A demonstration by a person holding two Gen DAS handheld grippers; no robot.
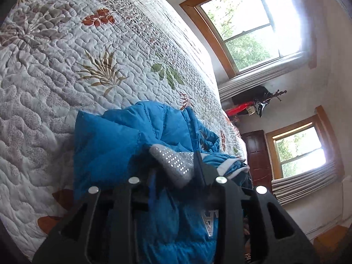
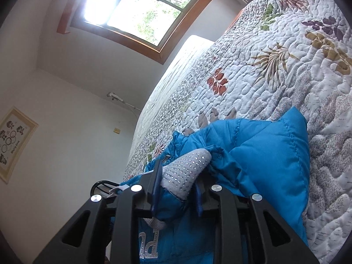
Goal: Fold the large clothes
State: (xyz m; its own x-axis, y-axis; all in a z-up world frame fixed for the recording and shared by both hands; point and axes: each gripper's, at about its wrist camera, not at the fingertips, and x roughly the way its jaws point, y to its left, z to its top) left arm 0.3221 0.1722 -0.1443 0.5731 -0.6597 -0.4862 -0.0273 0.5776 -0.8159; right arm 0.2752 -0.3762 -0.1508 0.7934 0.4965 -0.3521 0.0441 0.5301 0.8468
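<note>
While both grippers clamp its grey studded trim, the blue jacket (image 1: pixel 123 145) hangs bunched against the quilt (image 1: pixel 66 66).
Left view: left gripper (image 1: pixel 176 176) pinches trim at 6 o'clock; windows (image 1: pixel 253 28) at 2. Right view: right gripper (image 2: pixel 178 182) likewise pinches trim; only here a picture (image 2: pixel 13 143) at 9. Puffy, light, slippery: I'd grip seams.

Puffy blue quilted jacket (image 1: pixel 114 145), stitched cloth bedspread (image 1: pixel 55 70), matt black plastic tongs (image 2: pixel 176 189)
</note>
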